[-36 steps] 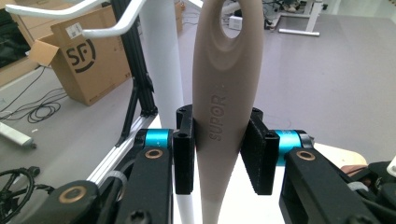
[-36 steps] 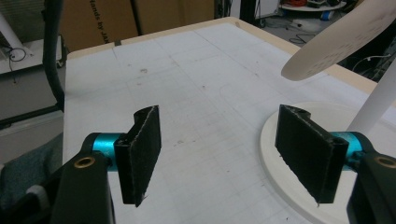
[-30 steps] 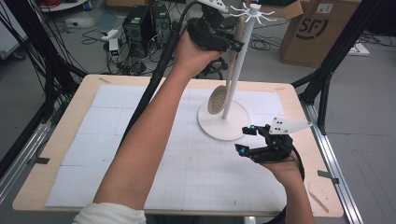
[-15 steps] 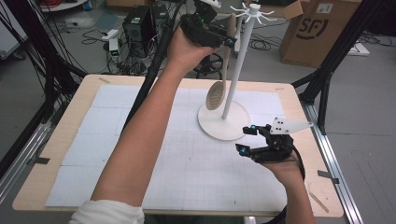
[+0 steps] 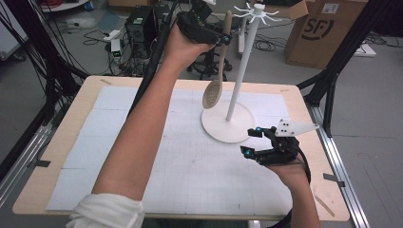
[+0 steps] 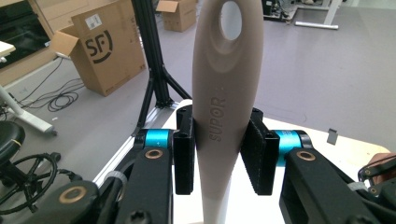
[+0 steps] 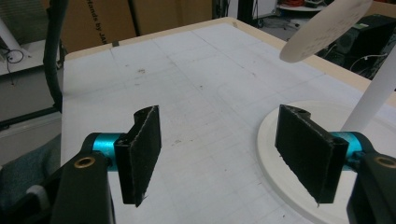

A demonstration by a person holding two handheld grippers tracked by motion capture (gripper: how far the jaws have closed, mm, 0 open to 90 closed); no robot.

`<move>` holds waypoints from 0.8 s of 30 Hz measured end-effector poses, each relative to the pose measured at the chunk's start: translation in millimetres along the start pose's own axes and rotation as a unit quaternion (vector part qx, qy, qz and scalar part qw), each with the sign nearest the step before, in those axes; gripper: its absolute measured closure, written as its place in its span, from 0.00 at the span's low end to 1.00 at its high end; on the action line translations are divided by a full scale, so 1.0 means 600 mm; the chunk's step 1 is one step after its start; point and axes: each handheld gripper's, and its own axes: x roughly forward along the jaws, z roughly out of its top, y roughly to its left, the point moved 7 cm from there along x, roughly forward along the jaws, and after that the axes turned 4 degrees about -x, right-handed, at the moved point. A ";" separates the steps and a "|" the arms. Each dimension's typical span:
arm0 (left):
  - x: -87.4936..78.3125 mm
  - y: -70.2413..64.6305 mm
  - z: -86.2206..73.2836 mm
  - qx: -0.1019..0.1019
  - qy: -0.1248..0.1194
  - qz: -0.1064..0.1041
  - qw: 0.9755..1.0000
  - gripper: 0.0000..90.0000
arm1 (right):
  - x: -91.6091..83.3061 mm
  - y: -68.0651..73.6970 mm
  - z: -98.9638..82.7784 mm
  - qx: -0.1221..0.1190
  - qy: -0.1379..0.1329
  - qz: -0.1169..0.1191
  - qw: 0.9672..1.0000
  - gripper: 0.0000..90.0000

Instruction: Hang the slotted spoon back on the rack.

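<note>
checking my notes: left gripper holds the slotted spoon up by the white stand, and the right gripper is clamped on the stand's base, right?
Not quite. The right gripper is open and holds nothing, beside the stand's base, as the right gripper view shows. The left gripper does grip the slotted spoon.

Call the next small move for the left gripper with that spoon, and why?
Probably ease the left gripper toward the rack's top hooks to line up the handle hole. It is shut on the slotted spoon, whose hole sits free above the jaws, beside the white rack pole and not yet hooked. The right gripper is open, low beside the base.
</note>
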 end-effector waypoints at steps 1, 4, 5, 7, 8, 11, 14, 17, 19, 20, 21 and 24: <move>0.002 0.001 0.001 -0.001 0.000 -0.001 1.000 0.76 | 0.001 -0.001 0.000 -0.001 0.000 -0.001 1.000 0.34; 0.007 0.001 0.003 0.004 0.001 -0.001 1.000 0.76 | 0.000 -0.002 -0.002 0.000 0.002 -0.002 1.000 0.34; 0.009 0.000 0.004 0.006 0.002 -0.003 1.000 0.76 | 0.000 -0.002 -0.003 0.002 0.002 -0.003 1.000 0.34; 0.010 -0.002 0.005 0.010 0.004 -0.003 1.000 0.76 | -0.001 -0.003 -0.004 0.002 0.002 -0.004 1.000 0.34; 0.011 -0.002 0.005 0.008 0.002 -0.004 1.000 0.76 | -0.001 -0.003 -0.004 0.003 0.002 -0.004 1.000 0.34; 0.007 -0.003 0.006 0.010 0.003 0.000 1.000 0.76 | -0.001 -0.003 -0.004 0.003 0.002 -0.004 1.000 0.34; 0.002 -0.007 0.009 0.016 0.000 0.000 1.000 0.76 | 0.000 -0.003 -0.004 0.000 0.002 -0.004 1.000 0.34; -0.001 -0.009 0.012 0.015 0.000 -0.001 1.000 0.76 | 0.001 -0.002 -0.004 0.001 0.003 -0.002 1.000 0.34; 0.000 -0.008 0.011 0.016 0.004 0.001 1.000 0.76 | 0.001 -0.001 -0.003 0.002 0.002 -0.001 1.000 0.34; 0.001 -0.007 0.011 0.015 0.004 0.004 1.000 0.76 | 0.001 -0.001 -0.003 0.001 0.002 -0.001 1.000 0.34; 0.003 -0.007 0.011 0.015 0.003 0.005 1.000 0.76 | 0.001 -0.001 -0.003 0.001 0.002 -0.002 1.000 0.34; 0.004 -0.010 0.012 0.017 0.002 0.004 1.000 0.76 | 0.000 0.000 -0.003 0.000 0.002 -0.002 1.000 0.34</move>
